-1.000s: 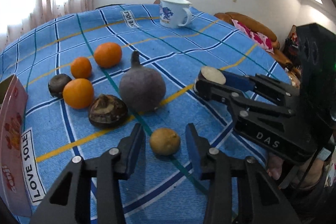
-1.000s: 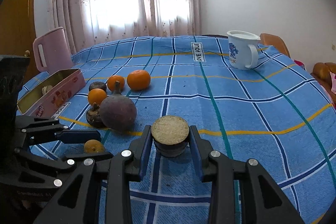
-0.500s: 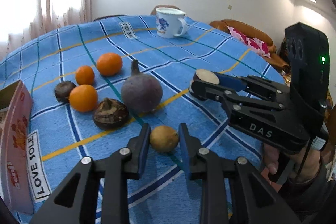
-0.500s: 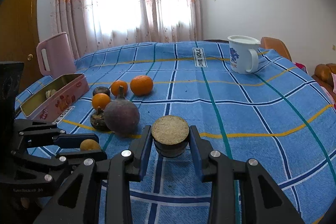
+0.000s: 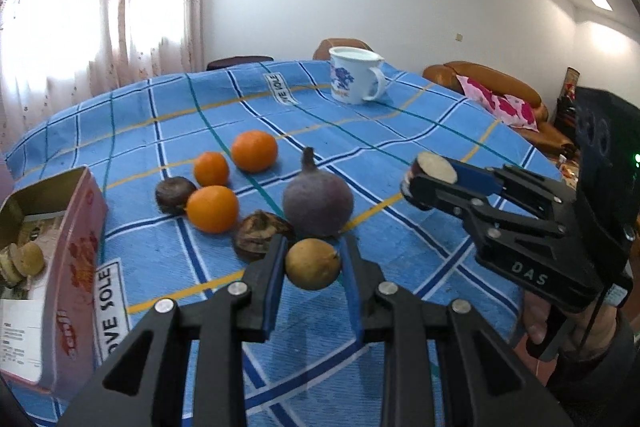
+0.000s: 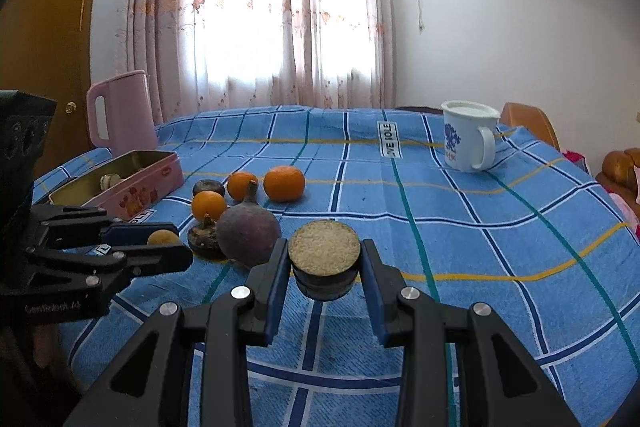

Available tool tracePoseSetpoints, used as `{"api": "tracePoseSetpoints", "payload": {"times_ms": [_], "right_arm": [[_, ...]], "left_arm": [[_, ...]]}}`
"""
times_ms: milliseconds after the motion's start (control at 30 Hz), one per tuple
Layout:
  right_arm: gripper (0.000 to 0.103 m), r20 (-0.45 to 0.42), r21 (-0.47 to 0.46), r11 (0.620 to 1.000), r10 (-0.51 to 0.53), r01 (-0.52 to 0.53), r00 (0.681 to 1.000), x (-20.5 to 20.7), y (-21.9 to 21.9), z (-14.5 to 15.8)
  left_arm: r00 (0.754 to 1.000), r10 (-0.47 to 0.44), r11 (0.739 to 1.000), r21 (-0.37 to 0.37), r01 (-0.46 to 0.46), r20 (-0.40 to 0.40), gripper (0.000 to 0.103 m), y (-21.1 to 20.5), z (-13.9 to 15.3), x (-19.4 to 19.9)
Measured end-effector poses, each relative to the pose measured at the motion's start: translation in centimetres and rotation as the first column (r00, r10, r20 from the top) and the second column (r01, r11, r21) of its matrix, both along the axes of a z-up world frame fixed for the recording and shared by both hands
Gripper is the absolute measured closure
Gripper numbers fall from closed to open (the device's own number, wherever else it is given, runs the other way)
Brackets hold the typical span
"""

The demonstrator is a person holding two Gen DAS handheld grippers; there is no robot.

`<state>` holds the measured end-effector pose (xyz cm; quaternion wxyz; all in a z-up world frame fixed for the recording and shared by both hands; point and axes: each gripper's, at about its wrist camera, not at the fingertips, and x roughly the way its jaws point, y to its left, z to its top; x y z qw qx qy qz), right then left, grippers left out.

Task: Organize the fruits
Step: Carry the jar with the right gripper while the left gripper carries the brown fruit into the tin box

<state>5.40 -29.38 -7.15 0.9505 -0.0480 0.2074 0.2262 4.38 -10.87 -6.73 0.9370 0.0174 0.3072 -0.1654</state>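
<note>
The left gripper (image 5: 313, 264) pinches a small yellow-brown fruit (image 5: 312, 263) between its blue pads, apparently raised just above the blue checked tablecloth (image 5: 400, 131), seemingly so it can be carried clear of the cluster lying just beyond it: three oranges (image 5: 212, 208), two dark wrinkled fruits (image 5: 261, 235) and a large purple fruit (image 5: 318, 203). To the right, the right gripper (image 6: 324, 263) clamps a dark cut piece with a pale flat top (image 6: 324, 254), held level and apart from the pile, probably waiting its turn. An open pink tin (image 5: 76, 227) sits at the near left and may be the destination, though I cannot tell.
</note>
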Motion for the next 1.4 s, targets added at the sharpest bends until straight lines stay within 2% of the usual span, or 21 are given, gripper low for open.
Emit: {"api": "tracePoseSetpoints", "payload": {"times_ms": [200, 533, 967, 1400], "right_arm": [[0.067, 0.056, -0.010, 1.000, 0.008, -0.008, 0.998, -0.8, 0.2, 0.1], [0.067, 0.093, -0.027, 0.999, -0.018, 0.020, 0.995, -1.3, 0.5, 0.2], [0.067, 0.081, -0.025, 0.999, 0.038, -0.036, 0.996, -1.7, 2.5, 1.1], [0.067, 0.052, 0.021, 0.986, 0.163, -0.165, 0.985, -0.2, 6.6, 3.7]], "left_arm": [[0.999, 0.028, 0.999, 0.020, -0.029, 0.045, 0.074, 0.4, 0.6, -0.3], [0.992, 0.072, 0.997, 0.034, -0.076, 0.105, 0.074, 1.3, 1.4, -1.0], [0.982, 0.137, 0.990, 0.018, -0.141, 0.133, 0.074, 3.9, 2.4, -1.4], [0.966, 0.220, 0.975, -0.017, -0.219, 0.137, 0.074, 8.1, 3.4, -1.3]]}}
